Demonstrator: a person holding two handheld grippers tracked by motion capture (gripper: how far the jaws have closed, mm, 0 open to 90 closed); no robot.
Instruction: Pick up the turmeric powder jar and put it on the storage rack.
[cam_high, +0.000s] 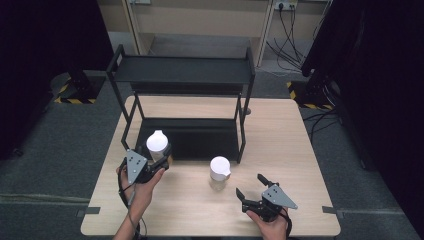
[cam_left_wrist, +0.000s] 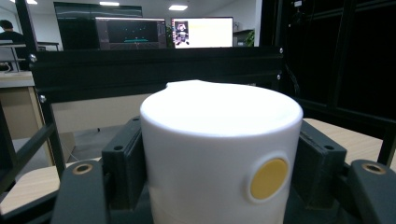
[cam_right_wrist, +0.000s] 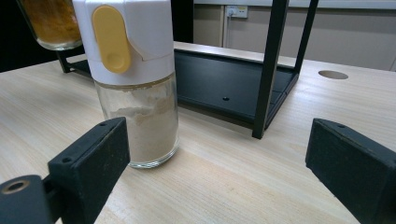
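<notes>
My left gripper (cam_high: 162, 152) is shut on a white-capped spice jar (cam_high: 156, 142), held by the front left corner of the black rack (cam_high: 180, 70). In the left gripper view its jaws press both sides of the jar's white cap (cam_left_wrist: 219, 140), which has a yellow button. The right gripper view shows this jar's orange-brown contents (cam_right_wrist: 51, 23) at the top left. A second jar (cam_high: 219, 169) with a white cap and yellow tab stands on the table; it holds pale powder (cam_right_wrist: 142, 126). My right gripper (cam_high: 250, 185) is open just in front and to the right of it, jaws wide apart (cam_right_wrist: 215, 158).
The rack has a top shelf and a low tray (cam_right_wrist: 224, 79) resting on the wooden table (cam_high: 280, 150); its front right post (cam_right_wrist: 271, 70) stands just behind the second jar. A round hole (cam_right_wrist: 333, 74) is in the tabletop beyond. Monitors (cam_left_wrist: 201, 32) glow past the rack.
</notes>
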